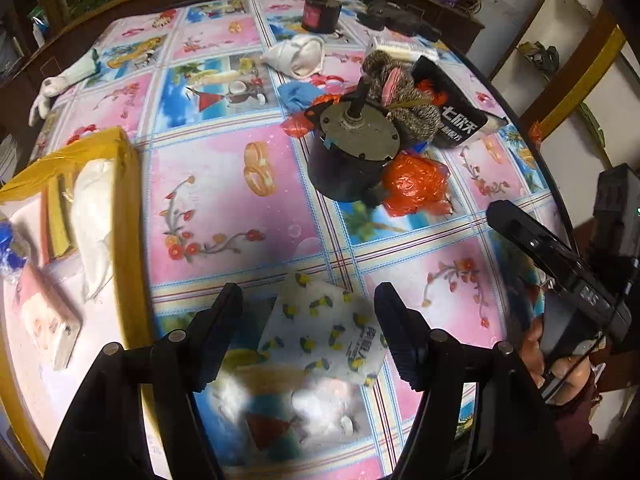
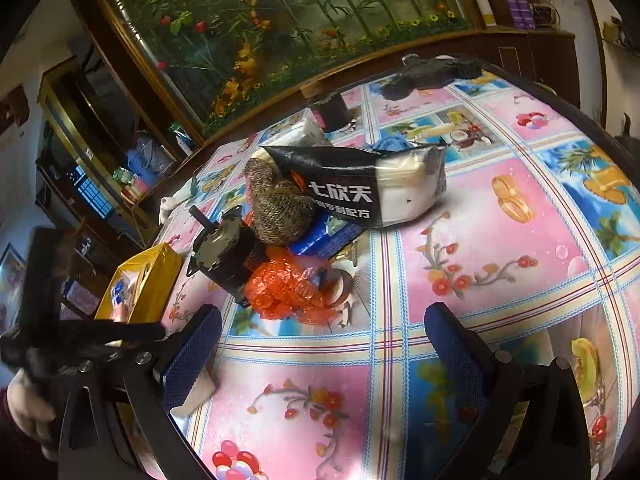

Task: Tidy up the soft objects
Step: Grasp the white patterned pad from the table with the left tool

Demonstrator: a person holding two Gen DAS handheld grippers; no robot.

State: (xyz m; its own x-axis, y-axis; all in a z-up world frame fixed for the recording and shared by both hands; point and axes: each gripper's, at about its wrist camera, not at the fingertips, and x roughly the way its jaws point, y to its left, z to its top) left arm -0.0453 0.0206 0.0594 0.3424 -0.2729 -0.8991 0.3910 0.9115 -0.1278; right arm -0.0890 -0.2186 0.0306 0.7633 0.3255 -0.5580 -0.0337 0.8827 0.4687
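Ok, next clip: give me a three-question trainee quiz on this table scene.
1. True or false: the left gripper has its fingers shut on the tissue pack.
2. Which lies against the black motor? A) orange plastic bag B) white glove C) dark jar
3. Fill in: the yellow box sits on the ____ side of the left wrist view.

Key: 1 false, the fingers stand apart with the pack lying between them; 2 A; 3 left.

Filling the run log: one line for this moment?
left gripper: open over tissue pack | right gripper: open, empty | yellow box: beside
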